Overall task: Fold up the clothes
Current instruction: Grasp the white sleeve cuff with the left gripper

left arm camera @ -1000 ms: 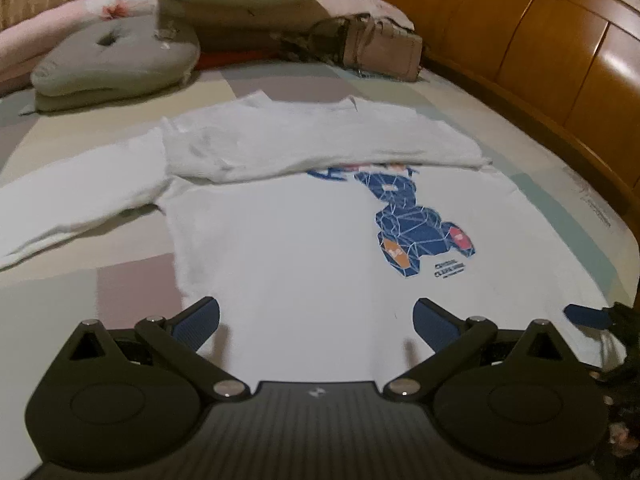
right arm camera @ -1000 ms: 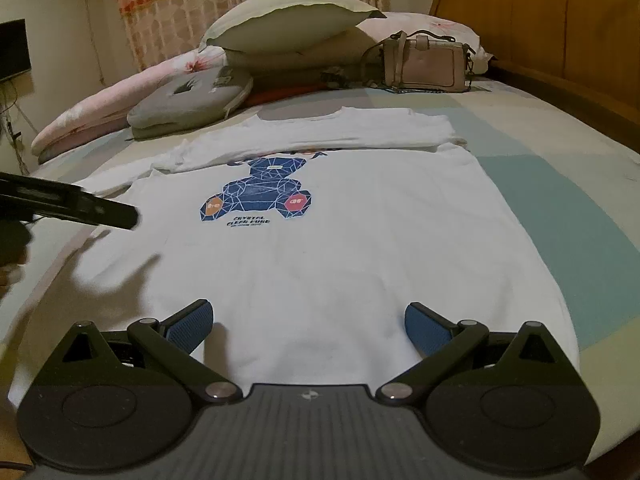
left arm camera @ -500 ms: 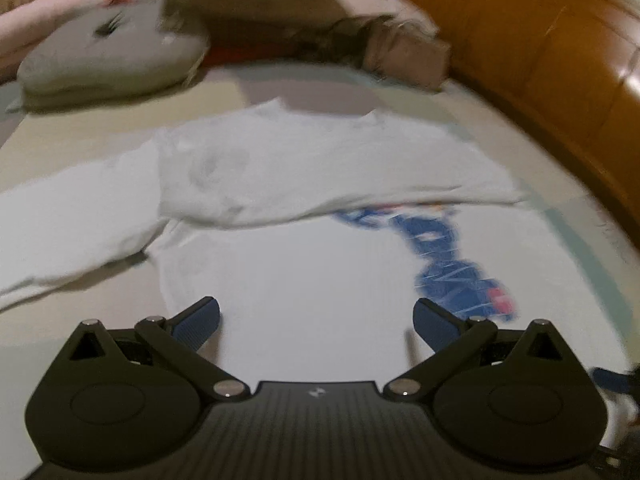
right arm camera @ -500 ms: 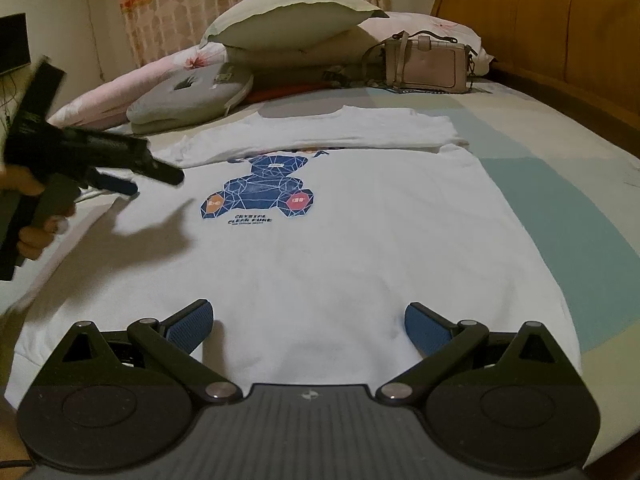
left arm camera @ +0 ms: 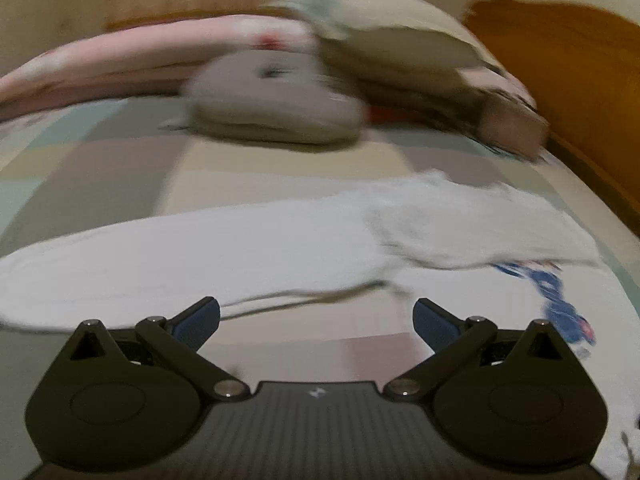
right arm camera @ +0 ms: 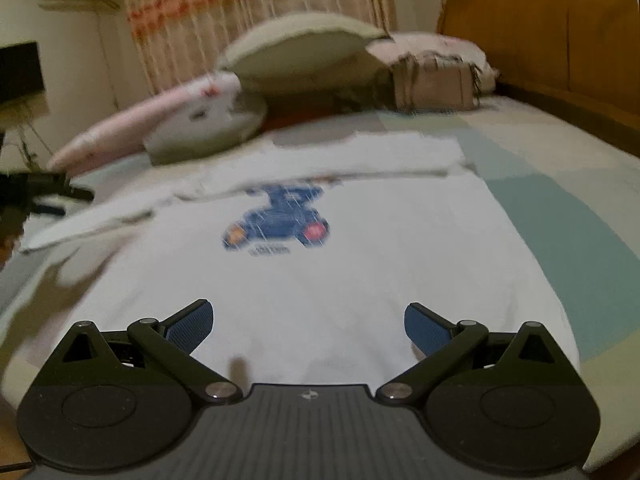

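While both views are smeared with blur, I can see my left gripper [left arm camera: 316, 320] spread wide and holding nothing, poised over the long white sleeve [left arm camera: 192, 256] stretched toward the bed's [right arm camera: 560, 184] left edge. My right gripper [right arm camera: 308, 326] is equally wide and empty above the hem of the white shirt [right arm camera: 320, 280], which lies flat mid-bed, its blue bear print [right arm camera: 280, 220] facing up. Pillows [right arm camera: 296, 52] and a handbag [right arm camera: 434, 84] sit at the far end, beside the wooden headboard [right arm camera: 540, 32].

The left tongs [left arm camera: 316, 320] are gaping wide, empty, over the bed [left arm camera: 100, 168]; the white shirt's [left arm camera: 460, 224] long sleeve [left arm camera: 180, 256] is lying just ahead of them.
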Demonstrator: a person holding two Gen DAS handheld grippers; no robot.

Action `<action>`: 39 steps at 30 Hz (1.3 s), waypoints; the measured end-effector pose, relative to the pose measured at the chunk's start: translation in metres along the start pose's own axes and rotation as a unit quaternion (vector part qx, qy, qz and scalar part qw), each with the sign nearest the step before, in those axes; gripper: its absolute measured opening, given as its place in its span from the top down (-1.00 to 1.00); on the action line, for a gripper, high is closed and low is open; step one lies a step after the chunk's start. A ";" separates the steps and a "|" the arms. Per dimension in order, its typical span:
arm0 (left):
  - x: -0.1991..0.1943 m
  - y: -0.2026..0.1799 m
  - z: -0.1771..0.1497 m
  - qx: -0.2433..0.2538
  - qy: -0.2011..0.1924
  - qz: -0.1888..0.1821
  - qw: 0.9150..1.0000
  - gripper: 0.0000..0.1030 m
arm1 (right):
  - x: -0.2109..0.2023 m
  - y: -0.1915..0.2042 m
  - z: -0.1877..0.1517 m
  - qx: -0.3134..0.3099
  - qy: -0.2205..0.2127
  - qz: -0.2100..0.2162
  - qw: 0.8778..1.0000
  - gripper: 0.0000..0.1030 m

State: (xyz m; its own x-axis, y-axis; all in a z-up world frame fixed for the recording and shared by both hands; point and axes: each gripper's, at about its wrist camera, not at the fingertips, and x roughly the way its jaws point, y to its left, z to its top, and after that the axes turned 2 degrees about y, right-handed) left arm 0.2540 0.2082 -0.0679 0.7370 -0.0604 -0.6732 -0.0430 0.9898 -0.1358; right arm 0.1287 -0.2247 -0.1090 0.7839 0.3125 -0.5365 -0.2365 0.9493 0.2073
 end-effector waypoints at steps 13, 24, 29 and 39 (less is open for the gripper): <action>0.012 0.132 -0.046 -0.138 -0.029 0.023 0.990 -0.98 | -0.005 0.020 0.009 -0.024 -0.036 -0.004 0.999 -1.00; 0.034 0.143 -0.032 -0.125 -0.050 0.013 0.991 -0.99 | 0.006 0.017 0.021 -0.001 -0.030 -0.032 0.999 -1.00; 0.043 0.152 -0.025 -0.136 -0.066 0.014 0.988 -0.99 | 0.010 0.012 0.027 0.017 -0.031 -0.035 0.999 -1.00; 0.058 0.160 -0.010 -0.222 -0.087 0.010 0.971 -0.99 | 0.022 0.015 0.037 0.031 -0.029 -0.027 0.999 -1.00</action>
State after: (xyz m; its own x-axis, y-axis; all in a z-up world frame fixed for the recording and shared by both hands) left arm 0.2833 0.3620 -0.1360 0.8343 0.0201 -0.5509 -0.3169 0.8352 -0.4494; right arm 0.1638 -0.2045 -0.0873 0.8268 0.2566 -0.5005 -0.1586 0.9601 0.2303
